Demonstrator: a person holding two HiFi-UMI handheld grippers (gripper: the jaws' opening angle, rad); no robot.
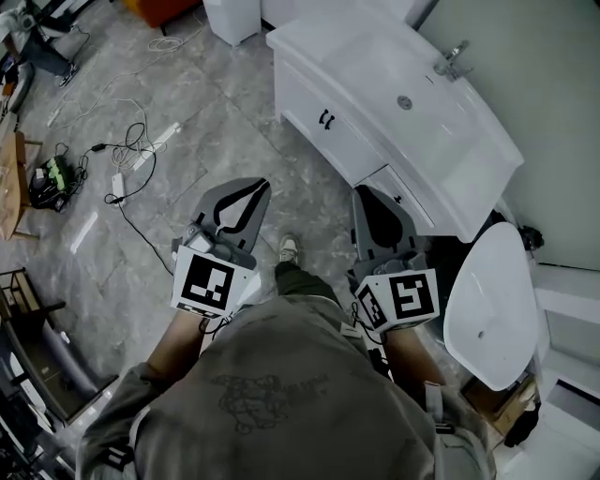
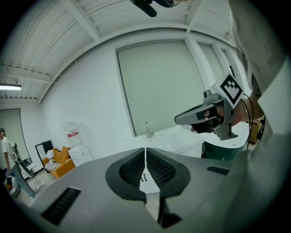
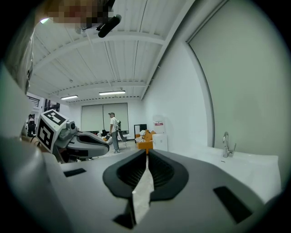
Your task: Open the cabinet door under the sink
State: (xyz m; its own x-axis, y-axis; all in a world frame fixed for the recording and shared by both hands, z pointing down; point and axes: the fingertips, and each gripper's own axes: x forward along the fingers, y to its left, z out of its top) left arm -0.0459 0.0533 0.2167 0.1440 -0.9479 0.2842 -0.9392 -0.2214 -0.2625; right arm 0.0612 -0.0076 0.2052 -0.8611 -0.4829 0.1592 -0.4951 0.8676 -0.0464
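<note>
The white sink cabinet (image 1: pixel 349 141) stands ahead on the right, with a faucet (image 1: pixel 453 58) at the basin's back. Its front doors are closed; a pair of black handles (image 1: pixel 326 119) sits at mid front, and a small handle (image 1: pixel 400 199) on the nearer panel. My left gripper (image 1: pixel 251 185) is held over the floor, short of the cabinet, jaws shut and empty. My right gripper (image 1: pixel 367 192) hangs just before the nearer panel, also shut on nothing. In the left gripper view the shut jaws (image 2: pixel 145 150) point at the cabinet (image 2: pixel 179 142). The right gripper view shows shut jaws (image 3: pixel 147 152) and the faucet (image 3: pixel 226 145).
A white oval toilet lid (image 1: pixel 492 305) is close on the right, beside my right arm. Cables and a power strip (image 1: pixel 131 155) lie on the grey tiled floor to the left. A white box (image 1: pixel 232 19) stands beyond the cabinet. A person (image 3: pixel 113 129) stands far off.
</note>
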